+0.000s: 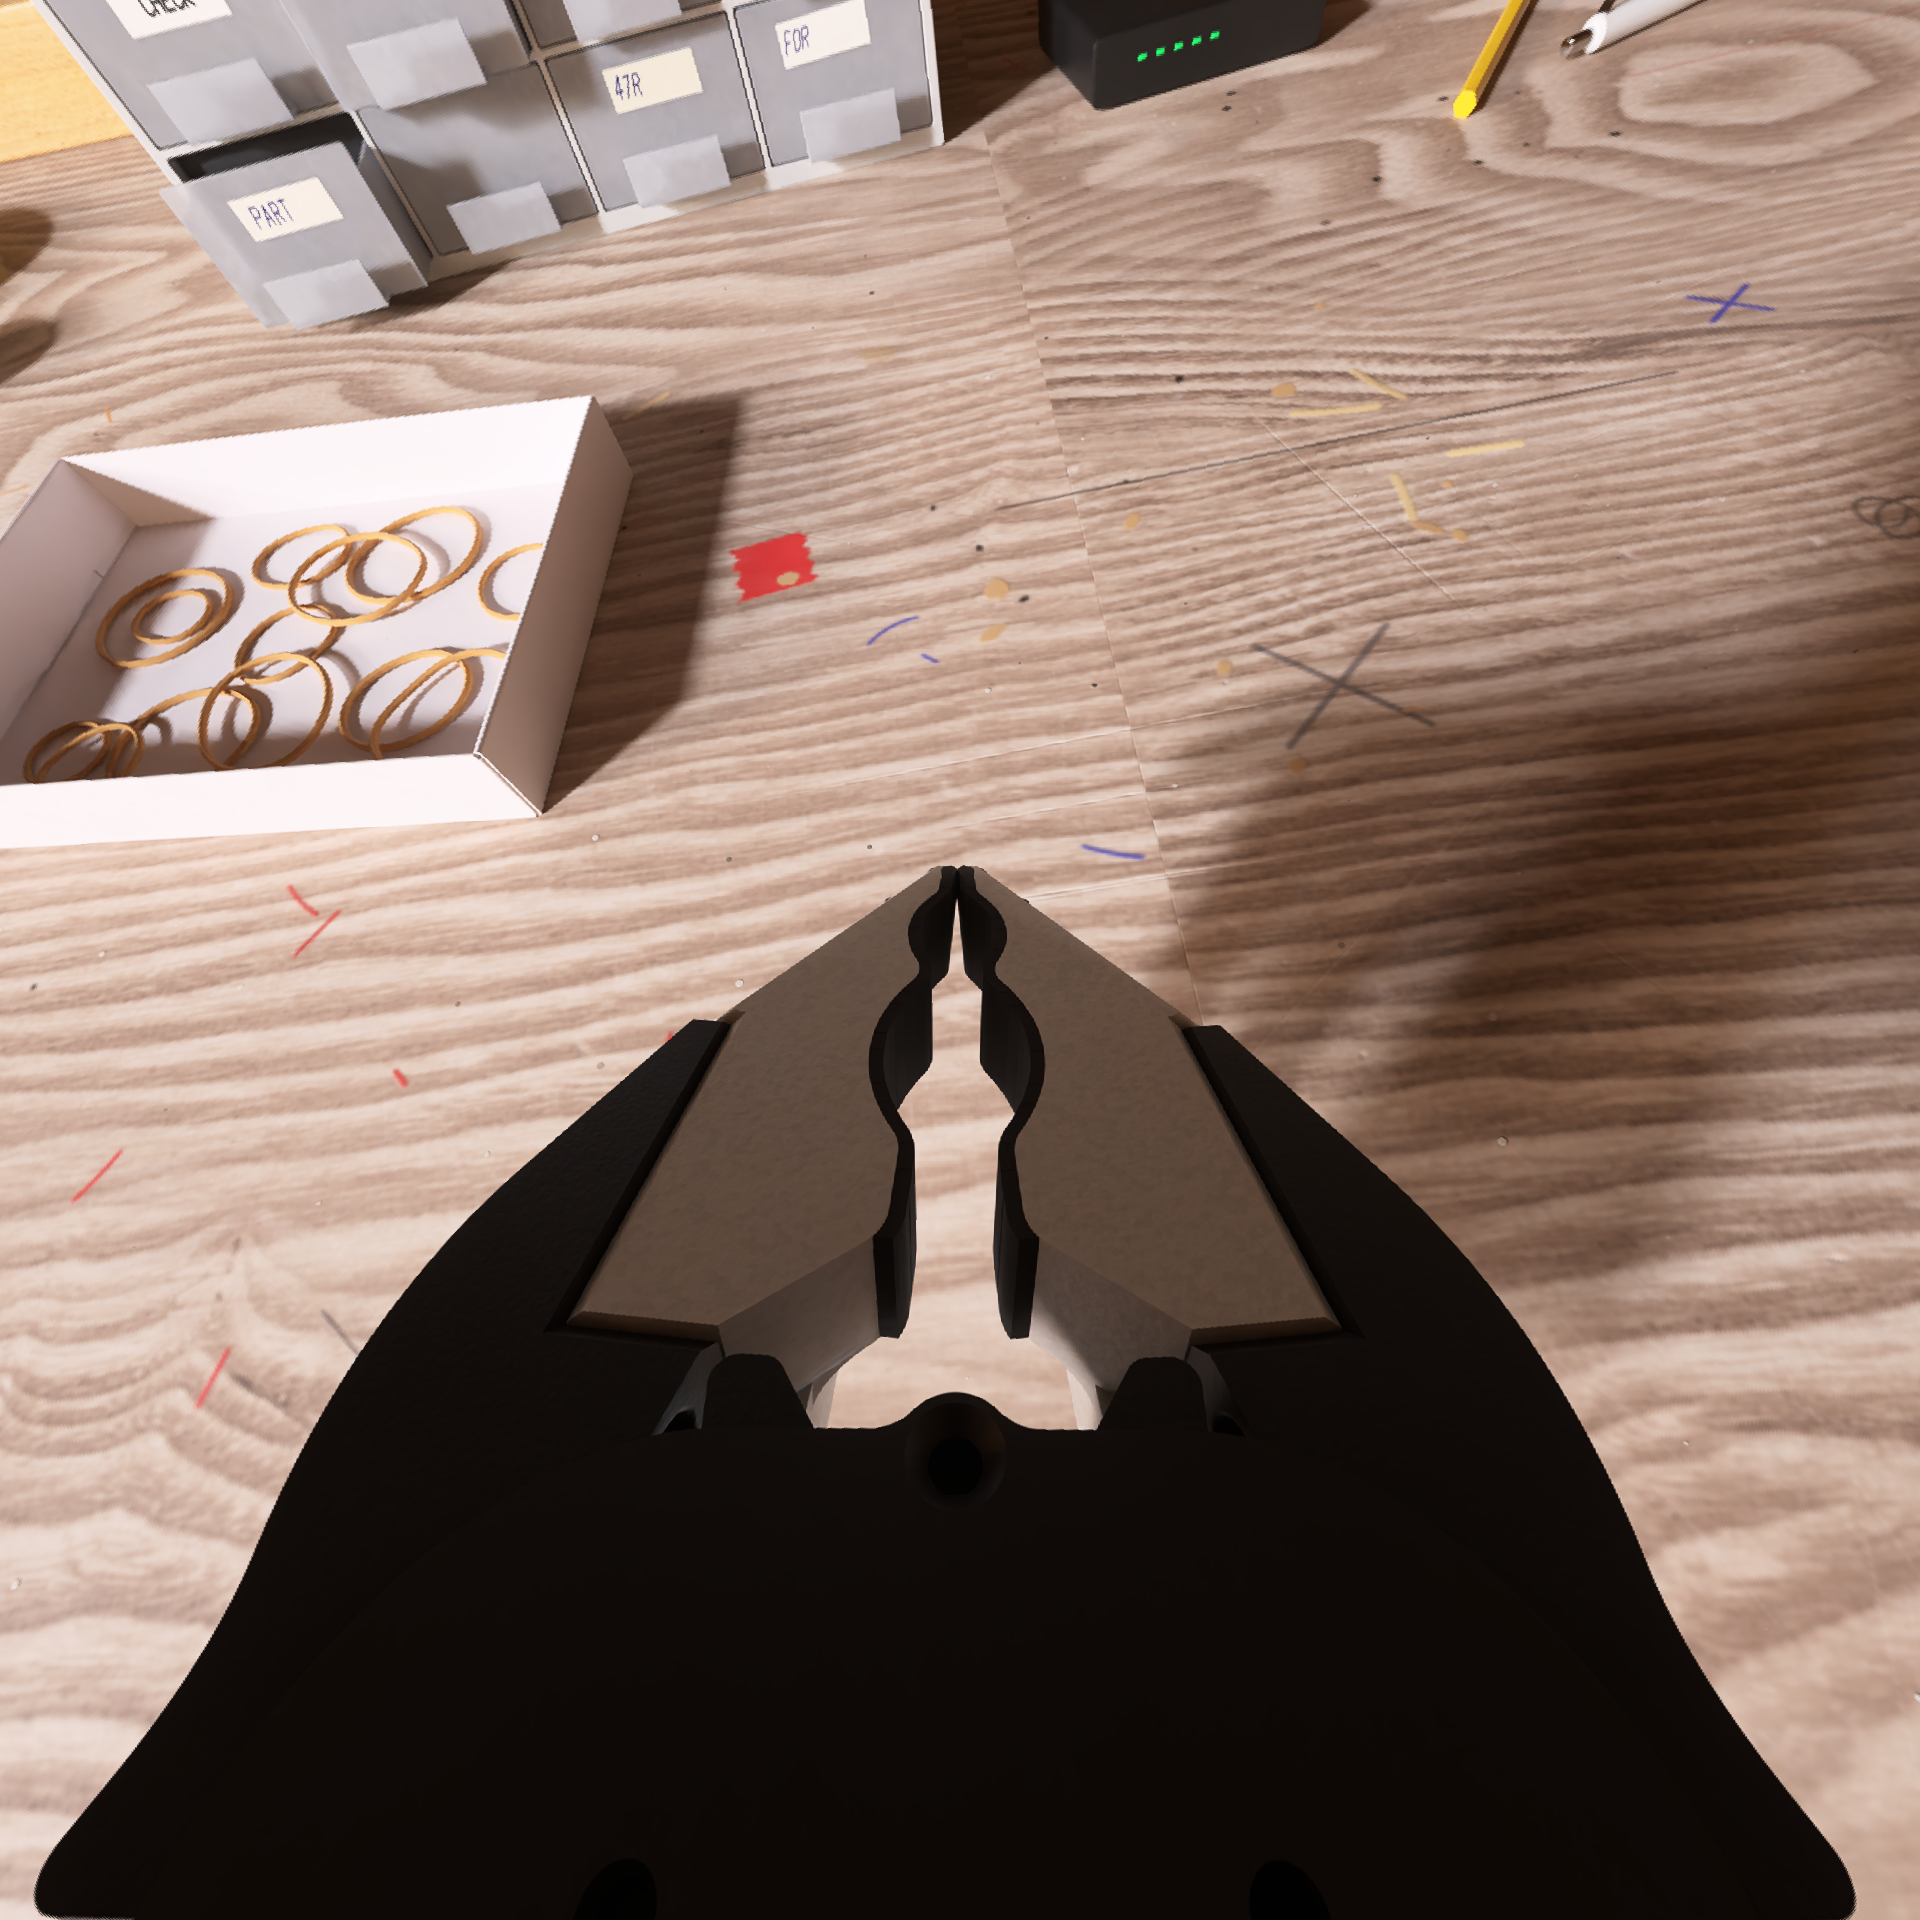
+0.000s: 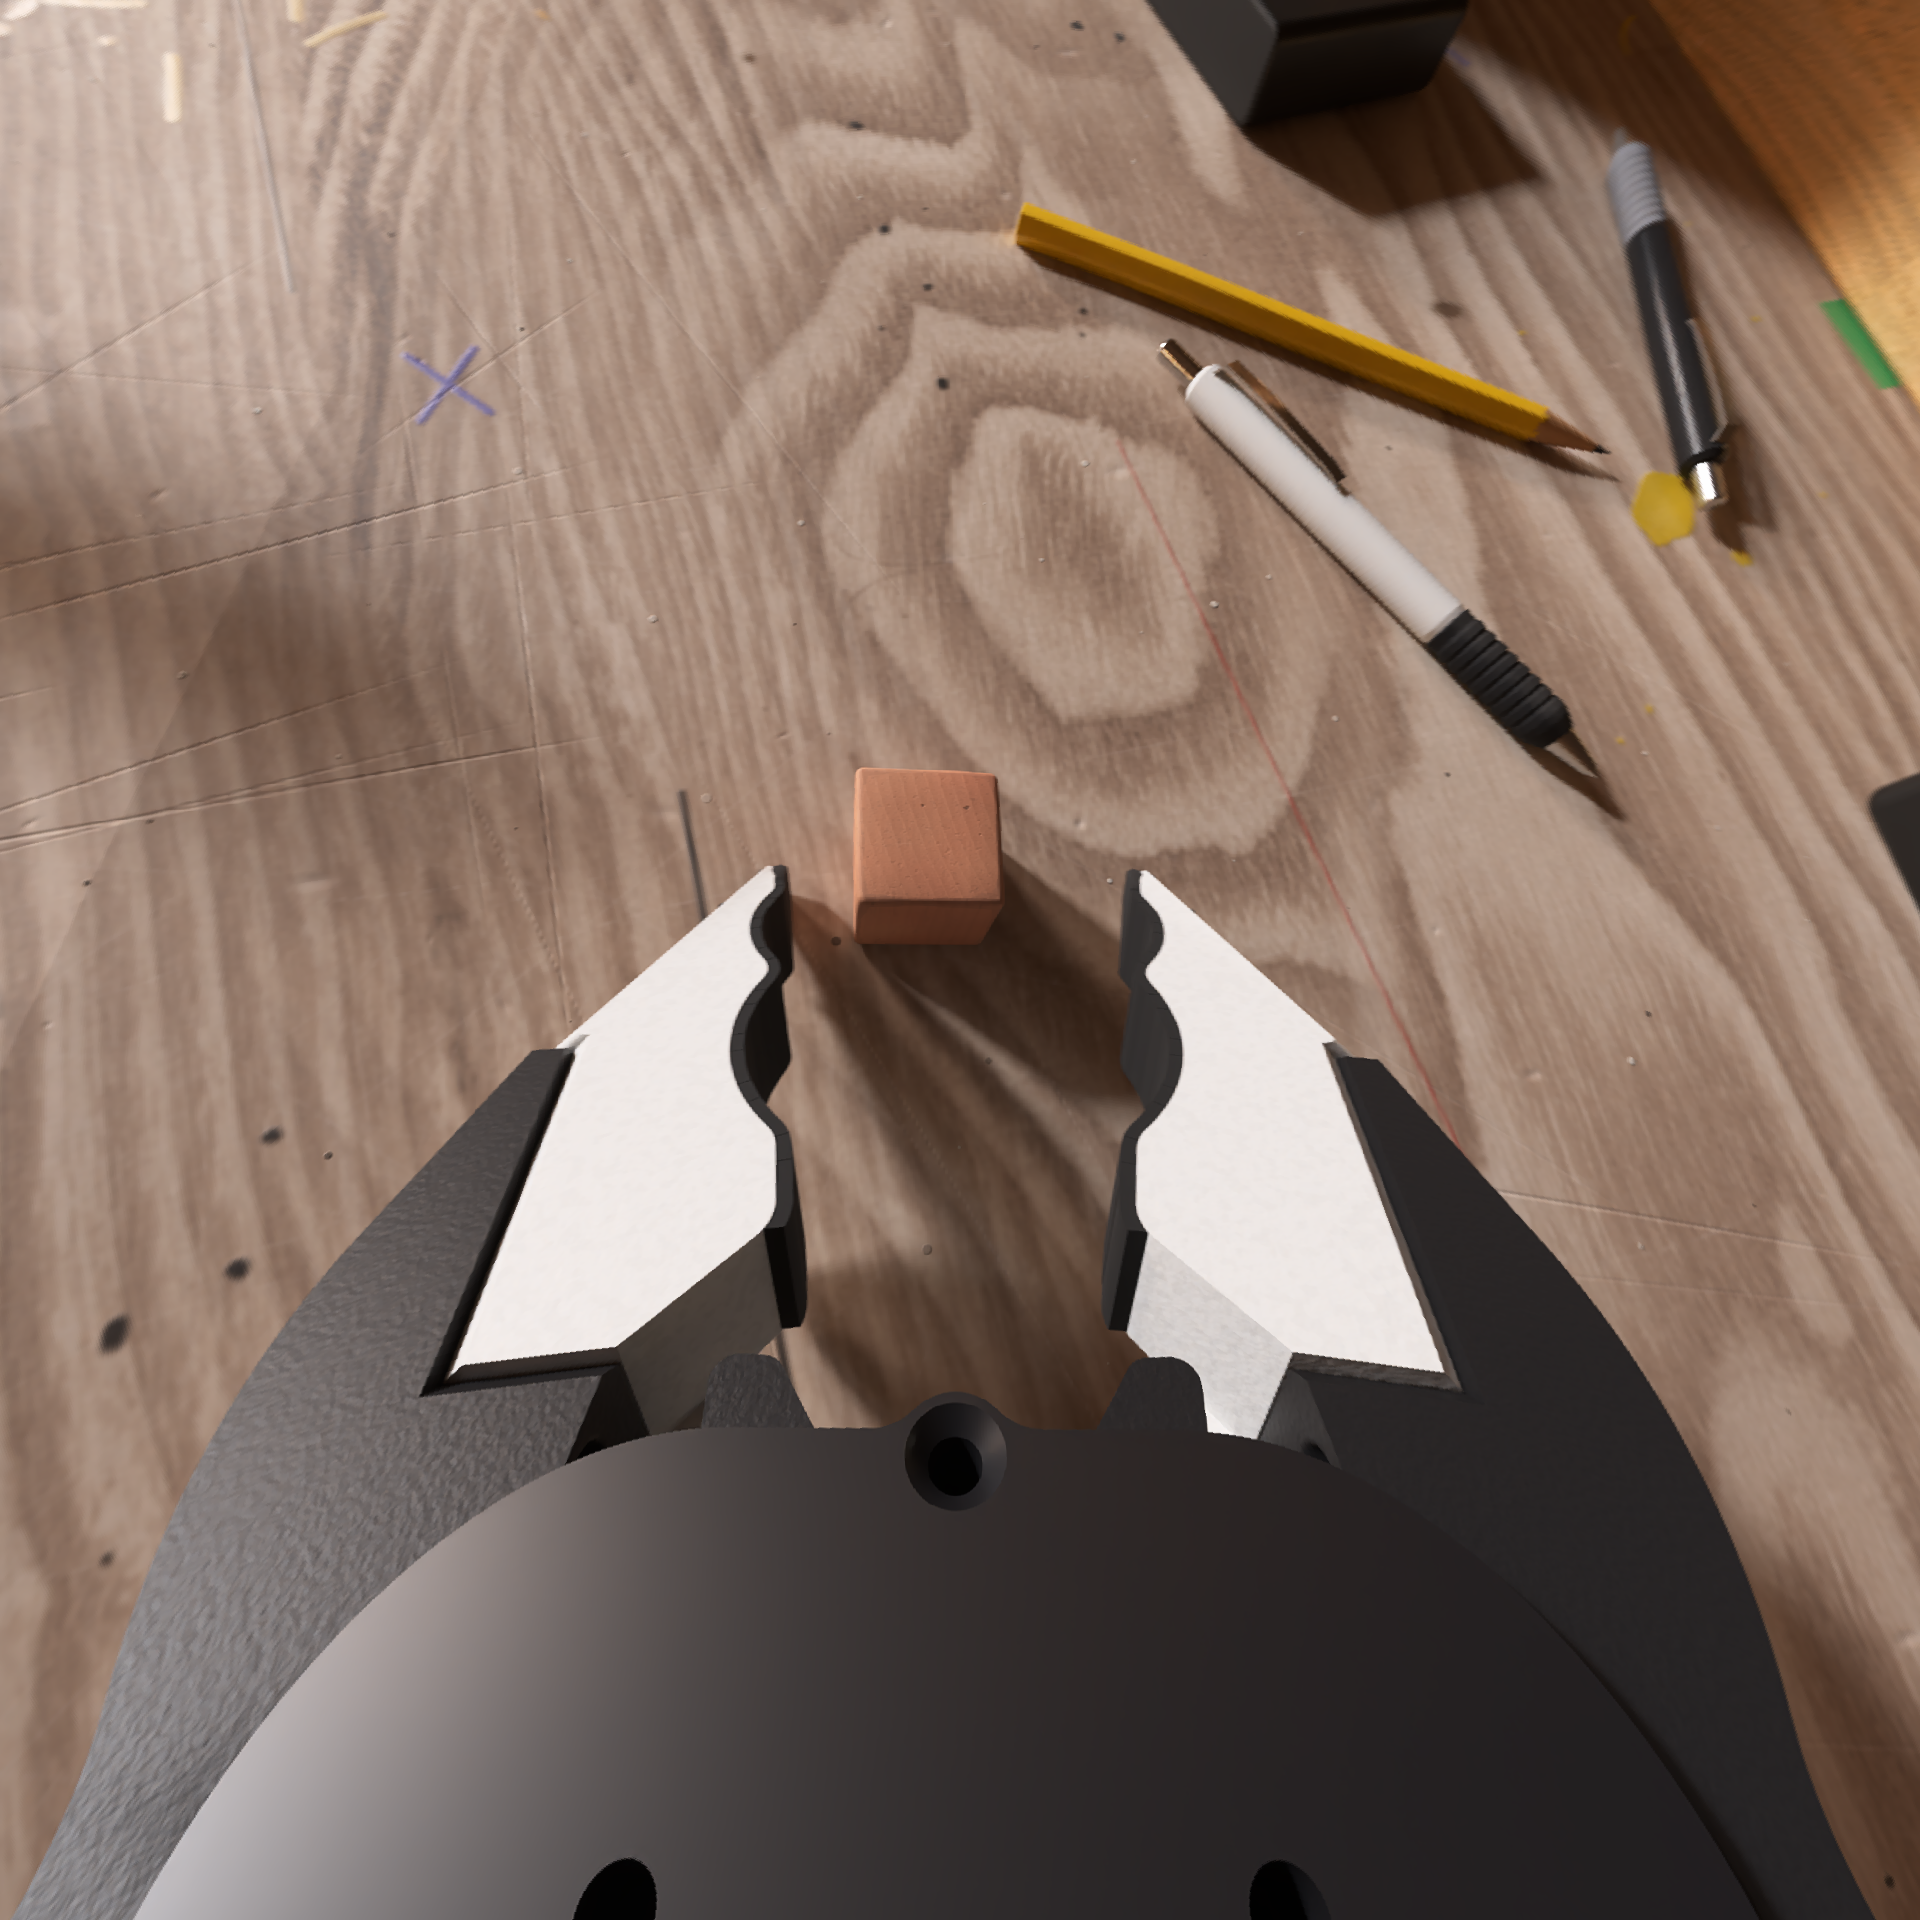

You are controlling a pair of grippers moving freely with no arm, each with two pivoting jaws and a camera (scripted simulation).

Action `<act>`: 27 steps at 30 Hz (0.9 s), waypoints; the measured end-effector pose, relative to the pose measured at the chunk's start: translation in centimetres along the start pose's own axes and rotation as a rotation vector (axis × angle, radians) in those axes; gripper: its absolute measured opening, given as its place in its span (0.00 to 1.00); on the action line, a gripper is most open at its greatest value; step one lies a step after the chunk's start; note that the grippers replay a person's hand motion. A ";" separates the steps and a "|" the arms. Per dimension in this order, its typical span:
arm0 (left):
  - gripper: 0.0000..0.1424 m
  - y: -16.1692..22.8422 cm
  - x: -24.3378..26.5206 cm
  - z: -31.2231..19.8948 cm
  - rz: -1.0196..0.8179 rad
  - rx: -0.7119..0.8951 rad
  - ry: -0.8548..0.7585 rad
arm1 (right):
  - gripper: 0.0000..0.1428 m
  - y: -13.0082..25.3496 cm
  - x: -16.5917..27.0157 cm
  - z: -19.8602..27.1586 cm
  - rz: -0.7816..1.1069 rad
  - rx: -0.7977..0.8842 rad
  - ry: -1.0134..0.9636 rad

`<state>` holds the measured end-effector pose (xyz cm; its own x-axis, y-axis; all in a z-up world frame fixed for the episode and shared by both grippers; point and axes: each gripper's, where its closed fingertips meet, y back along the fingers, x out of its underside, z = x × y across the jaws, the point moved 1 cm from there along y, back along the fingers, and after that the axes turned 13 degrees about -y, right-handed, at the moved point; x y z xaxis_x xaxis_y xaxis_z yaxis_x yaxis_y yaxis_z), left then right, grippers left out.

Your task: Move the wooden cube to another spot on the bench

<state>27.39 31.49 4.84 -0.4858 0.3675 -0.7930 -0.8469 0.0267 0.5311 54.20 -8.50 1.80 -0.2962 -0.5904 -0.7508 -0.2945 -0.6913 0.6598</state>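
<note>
A small reddish-brown wooden cube (image 2: pixel 925 854) sits on the wooden bench in the right wrist view. My right gripper (image 2: pixel 956 894) is open and empty, its fingertips just short of the cube; the cube lies a little ahead, nearer the left fingertip (image 2: pixel 764 904). My left gripper (image 1: pixel 956 878) is shut with nothing between its fingers, above bare bench. The cube does not show in the left wrist view.
A white tray (image 1: pixel 561 623) of rubber bands and grey parts drawers (image 1: pixel 499 125) lie left and ahead of the left gripper, with a black box (image 1: pixel 1174 47) farther back. A yellow pencil (image 2: pixel 1299 322), a white pen (image 2: pixel 1361 540) and a grey pen (image 2: pixel 1668 312) lie right of the cube.
</note>
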 end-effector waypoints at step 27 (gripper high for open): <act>0.00 1.0 -2.2 -3.6 -0.131 0.194 0.014 | 0.20 3.7 -0.2 13.4 -0.060 -0.167 0.143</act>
<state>26.87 27.33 6.06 -0.3786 0.3365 -0.8622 -0.8460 0.2521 0.4699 40.97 -5.39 4.81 -0.1471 -0.5911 -0.7930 -0.1496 -0.7793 0.6086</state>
